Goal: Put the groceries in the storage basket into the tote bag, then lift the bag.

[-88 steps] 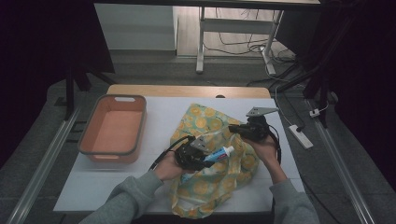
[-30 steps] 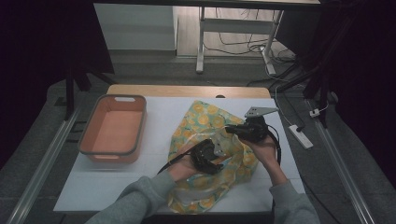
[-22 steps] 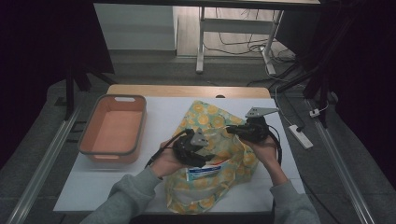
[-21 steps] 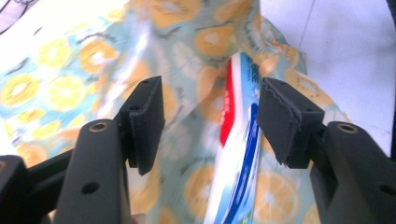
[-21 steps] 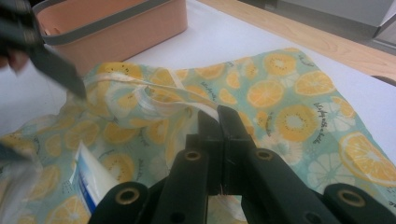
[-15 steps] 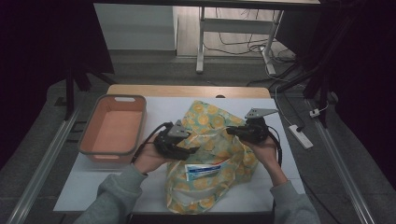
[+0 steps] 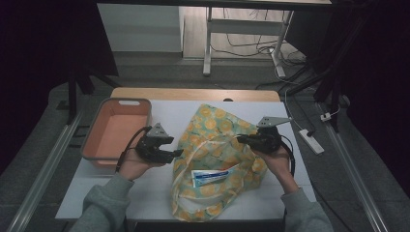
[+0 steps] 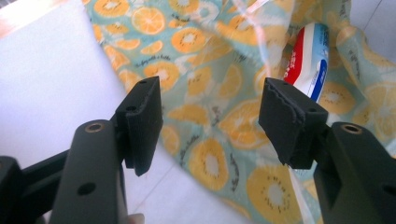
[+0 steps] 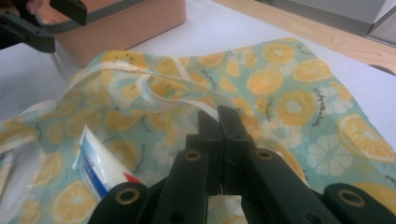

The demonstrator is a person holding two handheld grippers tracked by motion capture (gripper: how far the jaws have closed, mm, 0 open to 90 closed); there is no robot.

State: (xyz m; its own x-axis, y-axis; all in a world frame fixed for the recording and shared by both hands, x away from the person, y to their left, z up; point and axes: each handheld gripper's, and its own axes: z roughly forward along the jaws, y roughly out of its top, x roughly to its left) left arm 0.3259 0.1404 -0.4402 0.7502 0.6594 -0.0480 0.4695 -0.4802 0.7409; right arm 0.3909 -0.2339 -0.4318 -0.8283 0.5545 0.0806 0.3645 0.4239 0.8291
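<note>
Two grippers at work, one per hand, forearms in grey sleeves coming up from the near table edge. Left gripper (image 7: 162,150) held level and low over the white table (image 7: 159,186), pointing toward the fruit-print bag (image 7: 215,145), its tips just short of the bag's left edge; jaws spread wide with nothing between them, cloth and bare table visible through the gap in the left gripper view. Behind this gripper, on its outer side, sits the orange tray (image 7: 116,133), near but not touching. Right gripper (image 7: 249,140) also level, aimed back toward the left one, wrist bent slightly inward; jaws pressed together on the bag's pale rim band, lifting that edge so the mouth stands open. Bag: thin aqua cloth printed with orange and kiwi slices, crumpled, lying flat across the table between the two tools, pale handle loops trailing toward the near edge. Toothpaste tube (image 7: 211,177) lies inside the opening, below and ahead of the right gripper's tips, white with blue and red bands; lettering too blurred to read. Tube appears to rest on the bag's inner lining, though folds hide part of it.
</note>
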